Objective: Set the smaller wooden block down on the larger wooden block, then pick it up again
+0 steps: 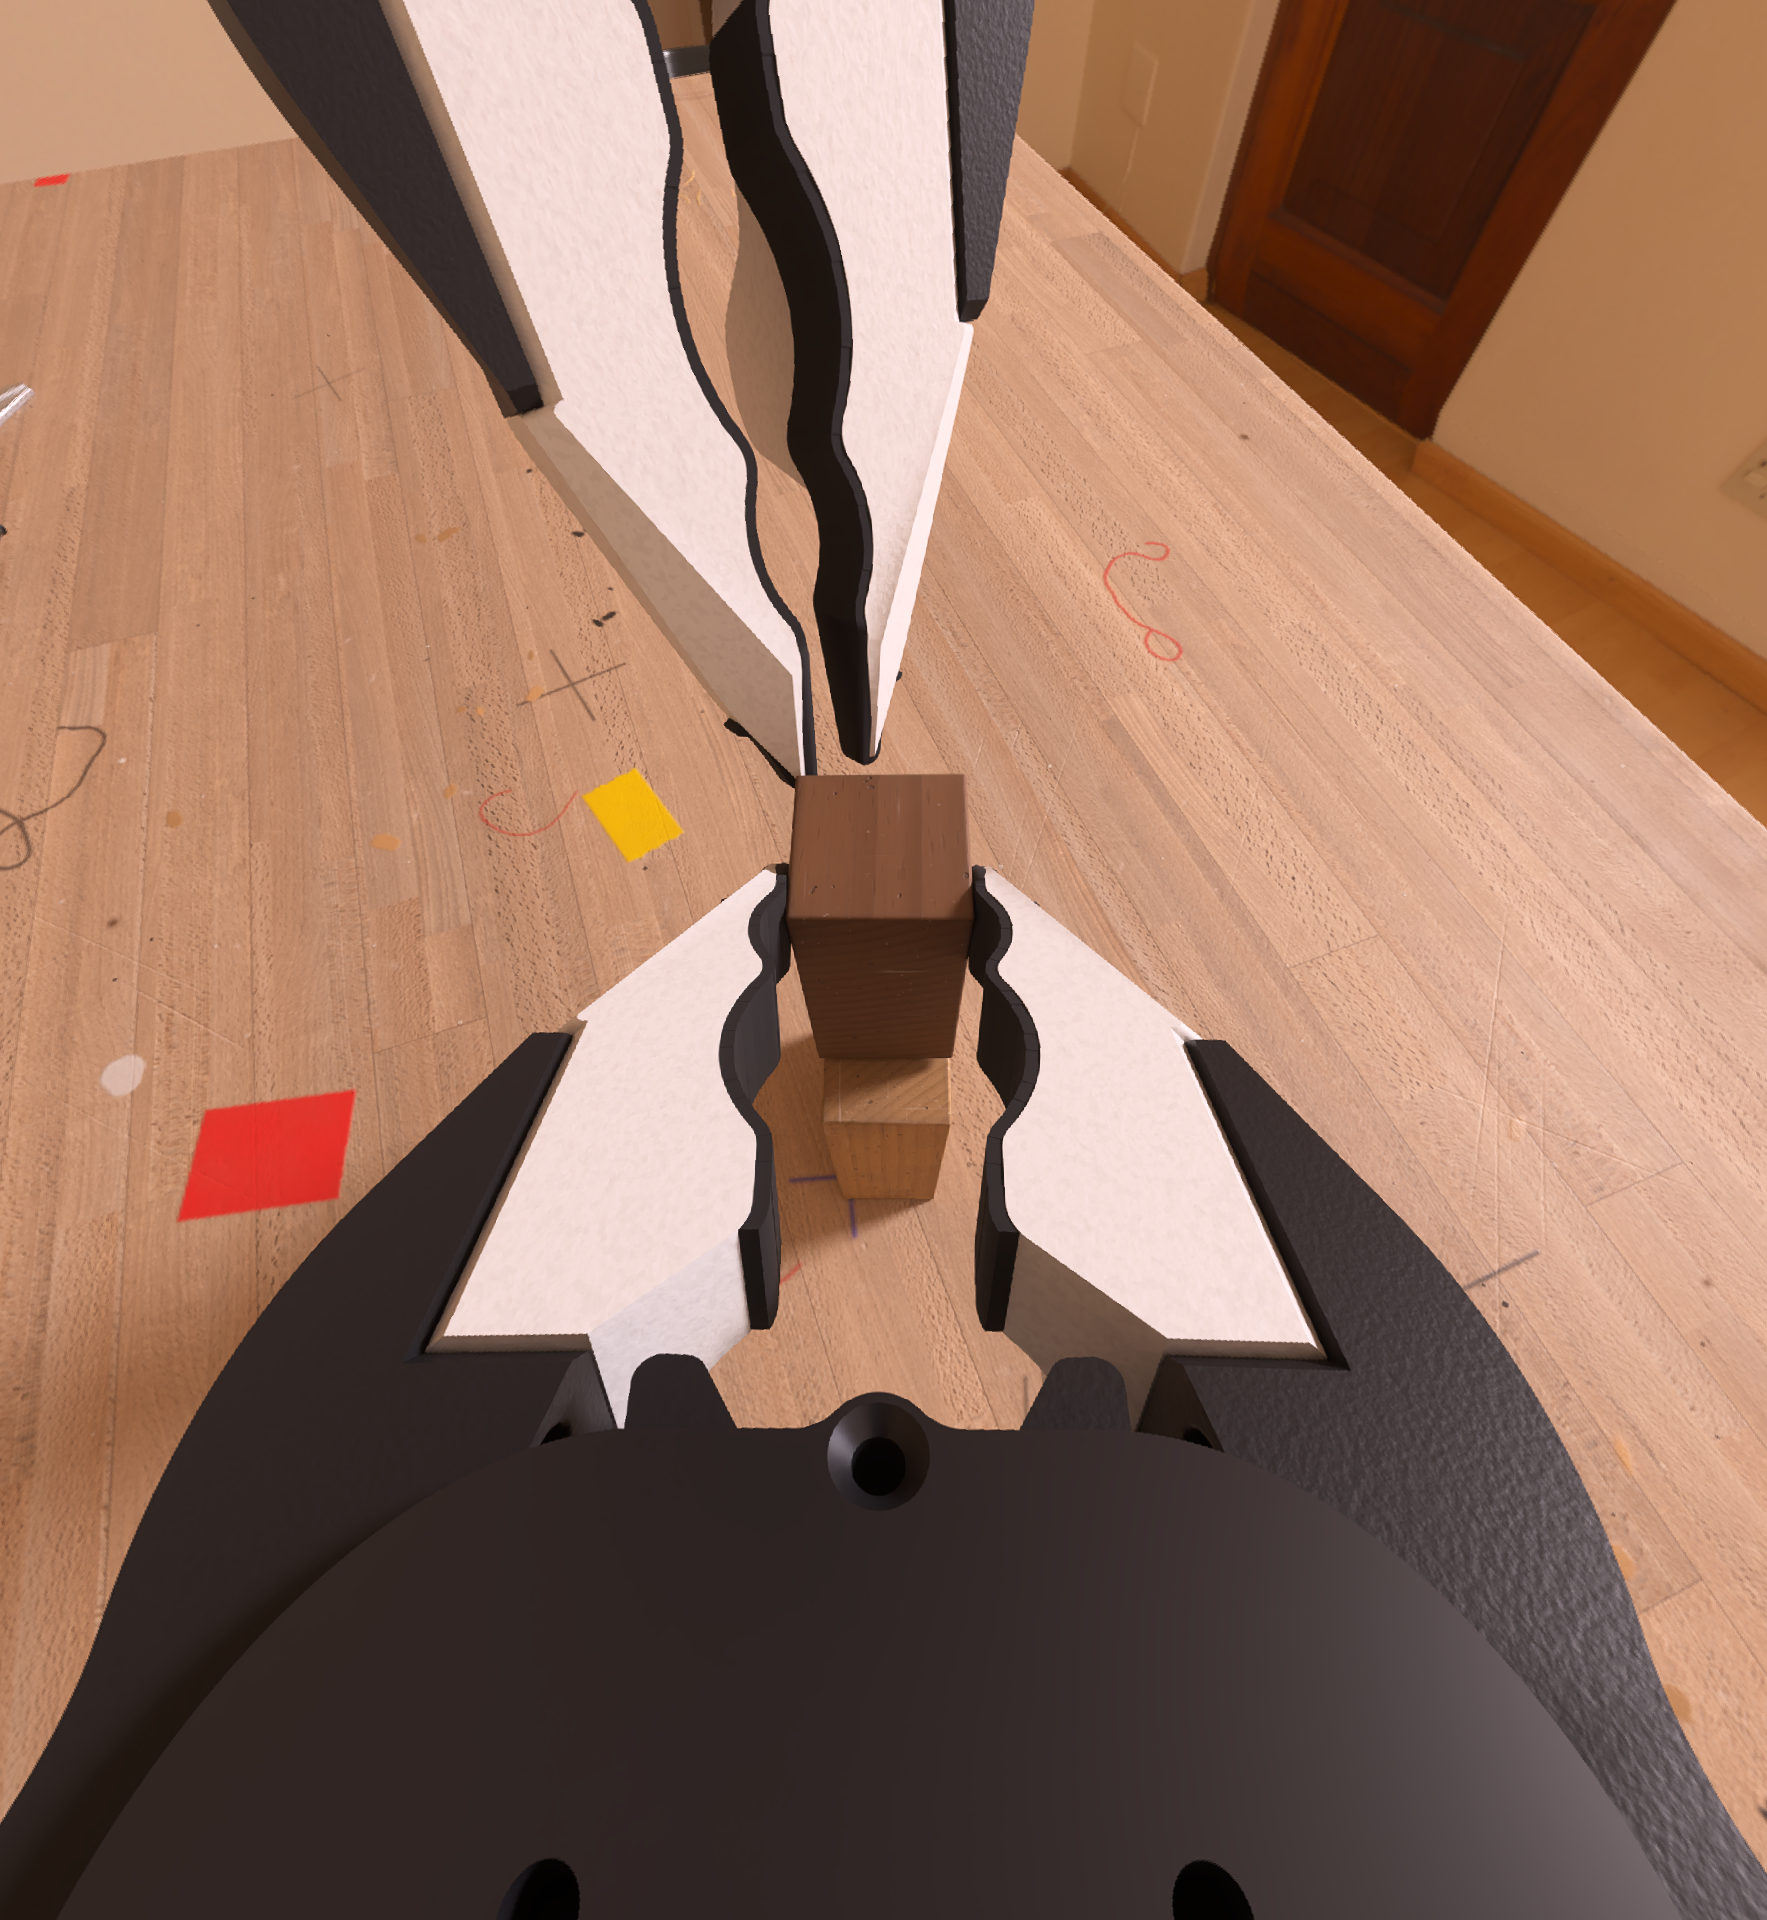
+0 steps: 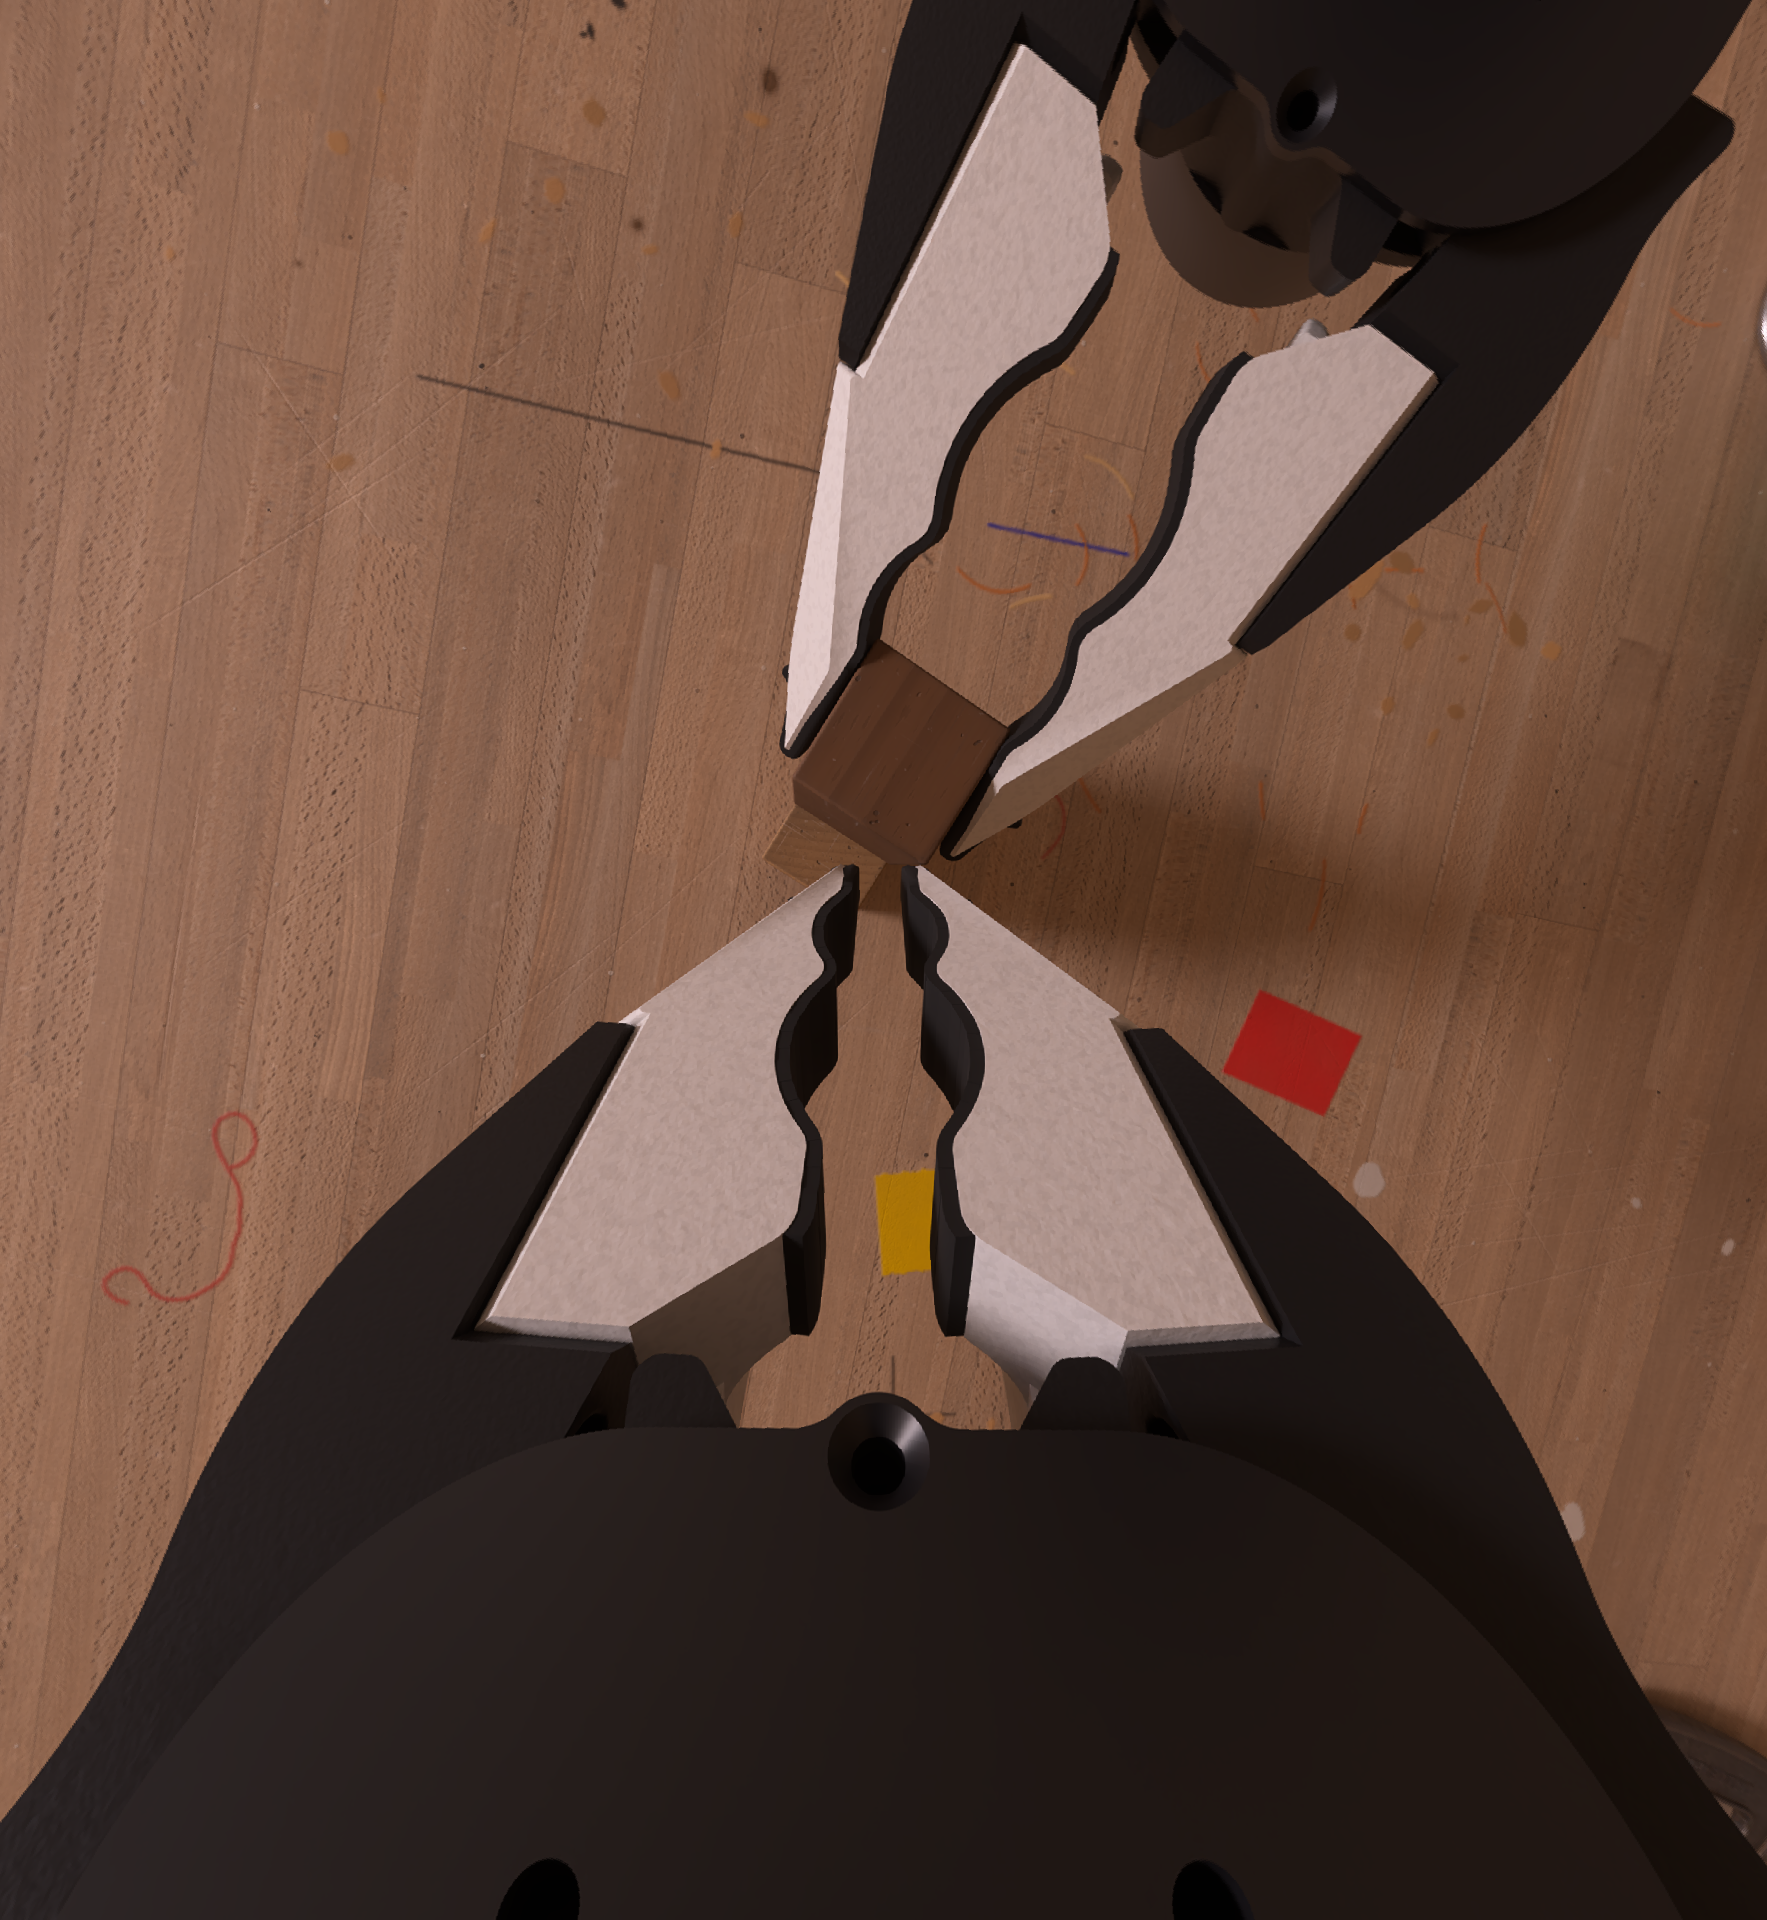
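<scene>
Wooden plank floor, coloured tape squares, dark door.

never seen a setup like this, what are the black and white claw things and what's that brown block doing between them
The claw things are two grippers, each with two white fingers on a black body, and each carries a camera looking forward along its fingers. So each picture is taken from one gripper.

In the left wrist view, the left gripper fills the bottom, and its fingertips press both sides of a dark brown wooden block. Under that block stands a lighter wooden block on the wooden floor; I cannot tell whether the two touch. The claw coming down from the top is the other gripper.

In the right wrist view, the right gripper is in front, fingers nearly together and holding nothing, its tips just beside the blocks. The left gripper shows at the top, holding the dark block.

Around them lie a red square, a yellow square and scribbled marks.
</scene>
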Motion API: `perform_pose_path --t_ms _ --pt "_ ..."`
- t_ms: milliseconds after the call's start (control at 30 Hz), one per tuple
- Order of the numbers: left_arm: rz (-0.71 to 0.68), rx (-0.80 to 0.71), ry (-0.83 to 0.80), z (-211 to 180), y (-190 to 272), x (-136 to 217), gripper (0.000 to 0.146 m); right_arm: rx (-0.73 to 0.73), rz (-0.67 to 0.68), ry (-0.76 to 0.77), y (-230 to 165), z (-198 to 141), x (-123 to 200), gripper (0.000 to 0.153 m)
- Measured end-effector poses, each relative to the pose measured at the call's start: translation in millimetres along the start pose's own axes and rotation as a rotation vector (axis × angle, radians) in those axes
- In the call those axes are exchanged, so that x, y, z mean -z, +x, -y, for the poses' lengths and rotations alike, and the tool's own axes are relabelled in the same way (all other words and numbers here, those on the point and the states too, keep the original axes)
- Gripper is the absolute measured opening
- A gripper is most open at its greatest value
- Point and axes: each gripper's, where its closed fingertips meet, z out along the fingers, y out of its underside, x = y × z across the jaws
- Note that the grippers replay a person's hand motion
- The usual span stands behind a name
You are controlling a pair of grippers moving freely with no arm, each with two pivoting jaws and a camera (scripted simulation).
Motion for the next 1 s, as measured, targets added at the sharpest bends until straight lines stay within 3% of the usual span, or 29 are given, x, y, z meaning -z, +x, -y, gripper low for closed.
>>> perform_pose_path --t_ms 667,1000 --pt "0.009 -0.021 -0.005 -0.7 0.7 0.0 0.034 0.091 0.049 -0.047 -2.8 -2.5 -6.8 0.008" --pt "-0.003 0.013 -0.006 0.4 0.4 0.5 0.035 0.120 0.100 0.015 -3.6 -0.6 -8.3 0.008"
